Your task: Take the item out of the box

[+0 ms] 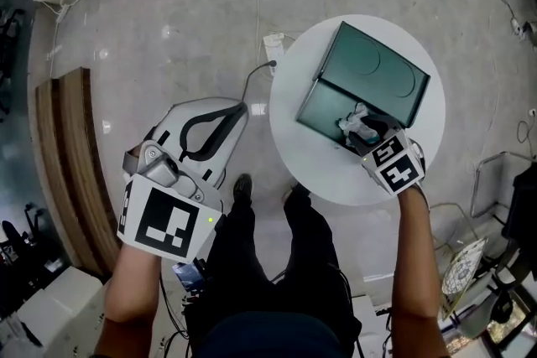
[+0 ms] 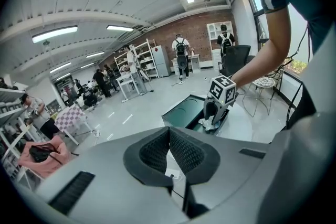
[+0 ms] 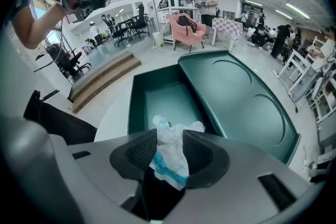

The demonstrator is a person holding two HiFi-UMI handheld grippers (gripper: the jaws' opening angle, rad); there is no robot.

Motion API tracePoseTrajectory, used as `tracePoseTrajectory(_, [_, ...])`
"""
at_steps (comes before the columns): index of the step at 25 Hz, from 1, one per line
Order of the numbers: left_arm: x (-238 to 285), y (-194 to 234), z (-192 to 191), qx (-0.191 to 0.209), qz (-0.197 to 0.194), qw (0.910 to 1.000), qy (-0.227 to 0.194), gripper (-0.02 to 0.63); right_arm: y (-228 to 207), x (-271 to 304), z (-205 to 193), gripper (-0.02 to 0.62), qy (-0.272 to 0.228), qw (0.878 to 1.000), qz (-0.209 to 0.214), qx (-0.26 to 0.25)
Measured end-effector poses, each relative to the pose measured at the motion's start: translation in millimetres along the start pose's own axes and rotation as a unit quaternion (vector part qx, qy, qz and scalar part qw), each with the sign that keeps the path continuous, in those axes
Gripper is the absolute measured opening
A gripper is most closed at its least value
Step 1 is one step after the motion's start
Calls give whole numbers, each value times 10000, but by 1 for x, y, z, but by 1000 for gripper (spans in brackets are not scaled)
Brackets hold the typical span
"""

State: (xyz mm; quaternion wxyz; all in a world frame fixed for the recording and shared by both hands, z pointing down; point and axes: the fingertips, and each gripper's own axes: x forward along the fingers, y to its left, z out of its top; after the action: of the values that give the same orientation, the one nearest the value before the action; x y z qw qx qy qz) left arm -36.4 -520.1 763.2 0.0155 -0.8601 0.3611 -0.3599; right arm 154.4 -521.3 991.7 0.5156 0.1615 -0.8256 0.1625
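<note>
A dark green box (image 1: 323,109) lies open on a round white table (image 1: 294,80), its lid (image 1: 377,75) folded back flat. A crumpled white and blue packet (image 3: 170,152) sits at the box's near edge, between the pads of my right gripper (image 3: 169,147). The jaws stand apart with the packet loose in the gap. From the head view, the right gripper (image 1: 362,134) points into the box tray over the packet (image 1: 357,120). My left gripper (image 1: 242,107) hangs off the table to the left, above the floor, jaws together and empty.
Curved wooden steps (image 1: 71,155) run along the floor at the left. A cable and plug (image 1: 273,46) lie on the floor by the table's far left rim. Wire-frame furniture (image 1: 503,180) stands at the right. The person's legs are under the table's near edge.
</note>
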Motion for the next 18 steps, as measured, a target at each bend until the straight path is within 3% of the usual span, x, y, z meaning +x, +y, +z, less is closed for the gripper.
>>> tracePoseTrajectory(7, [7,7,-46,-119,7,9999,45,20,-3,51,6,146,290,9995,-100,54])
tracePoseTrajectory(10, [-6,19,-43,-116,27,9999,23,18,-2,47,17,52,469,9987,-186,99])
tracePoseTrajectory(18, [-72,27,-10,74,225,9997,-74,20,25,-21,38,41,194,9979,-572,223])
